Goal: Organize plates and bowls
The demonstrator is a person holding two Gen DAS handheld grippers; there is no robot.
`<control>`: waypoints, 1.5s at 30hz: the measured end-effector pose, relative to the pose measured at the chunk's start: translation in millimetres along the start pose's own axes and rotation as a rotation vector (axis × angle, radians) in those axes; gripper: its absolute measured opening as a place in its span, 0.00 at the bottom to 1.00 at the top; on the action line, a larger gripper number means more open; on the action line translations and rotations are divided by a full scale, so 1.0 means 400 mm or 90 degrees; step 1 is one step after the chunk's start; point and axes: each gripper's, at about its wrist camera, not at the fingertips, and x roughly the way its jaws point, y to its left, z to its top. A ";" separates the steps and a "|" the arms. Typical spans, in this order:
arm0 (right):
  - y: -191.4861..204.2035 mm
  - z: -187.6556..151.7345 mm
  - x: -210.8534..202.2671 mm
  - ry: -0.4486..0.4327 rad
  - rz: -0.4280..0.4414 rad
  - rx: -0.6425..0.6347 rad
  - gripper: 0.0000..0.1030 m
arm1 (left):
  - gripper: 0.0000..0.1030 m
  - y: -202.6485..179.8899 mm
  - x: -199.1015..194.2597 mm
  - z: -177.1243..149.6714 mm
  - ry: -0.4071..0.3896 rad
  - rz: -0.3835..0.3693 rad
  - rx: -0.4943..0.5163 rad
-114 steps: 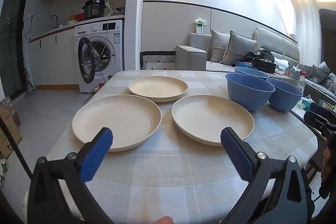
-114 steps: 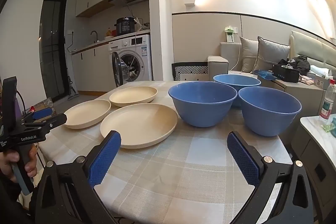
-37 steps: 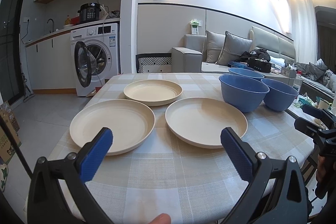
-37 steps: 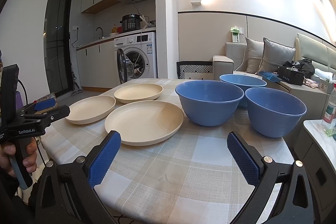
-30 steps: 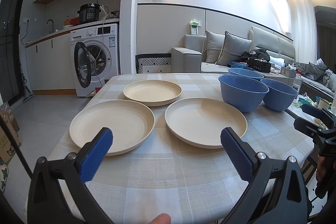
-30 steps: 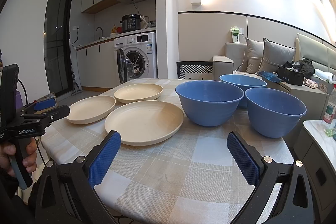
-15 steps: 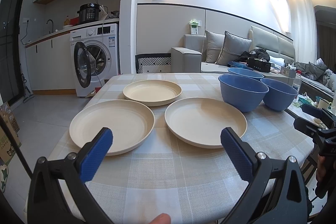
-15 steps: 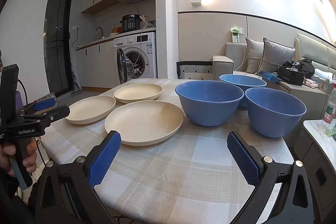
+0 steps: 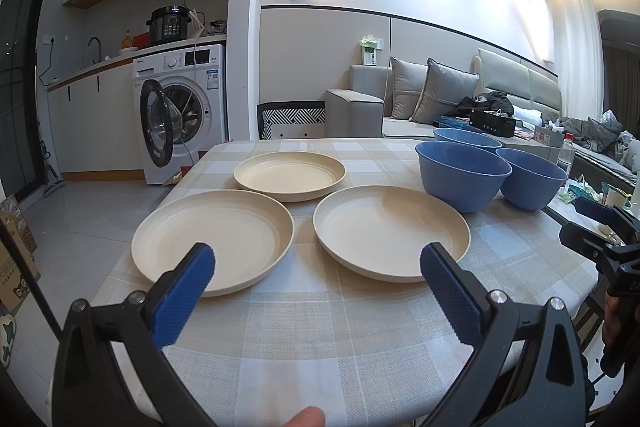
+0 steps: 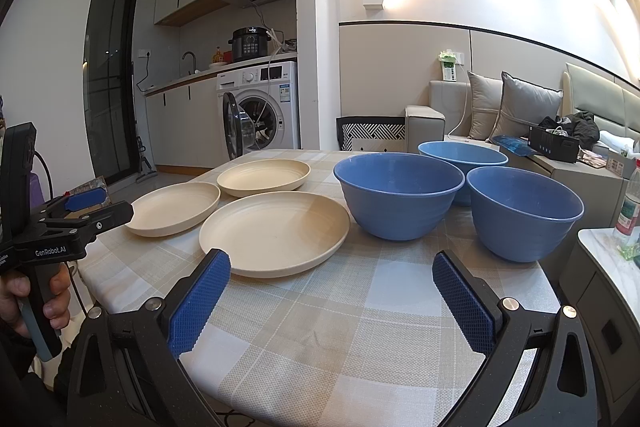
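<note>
Three cream plates lie flat on a checked tablecloth: a near left plate [image 9: 212, 237], a near right plate [image 9: 390, 229] and a far plate [image 9: 289, 175]. Three blue bowls stand upright to their right: a front left bowl [image 10: 398, 193], a front right bowl [image 10: 524, 211] and a rear bowl [image 10: 462, 153]. My left gripper [image 9: 316, 279] is open and empty above the table's near edge, short of the two near plates. My right gripper [image 10: 330, 291] is open and empty, short of the near right plate [image 10: 274, 229] and the bowls.
The table [image 9: 320, 343] ends close on the right by a white side counter with a bottle [image 10: 628, 205]. A washing machine with its door open [image 9: 176, 115] stands far left. A sofa [image 9: 440, 99] lies behind the table.
Compared with several seconds ago both views sit slightly farther back from the dishes. In the last second nothing has visibly moved.
</note>
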 end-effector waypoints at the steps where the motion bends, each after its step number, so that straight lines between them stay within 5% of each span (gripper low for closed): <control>1: -0.001 0.001 -0.002 0.000 0.000 0.000 1.00 | 1.00 0.000 0.000 0.000 0.000 0.000 0.000; 45: 0.041 0.178 0.128 0.021 0.060 -0.033 1.00 | 1.00 0.100 0.079 0.109 0.031 0.065 -0.024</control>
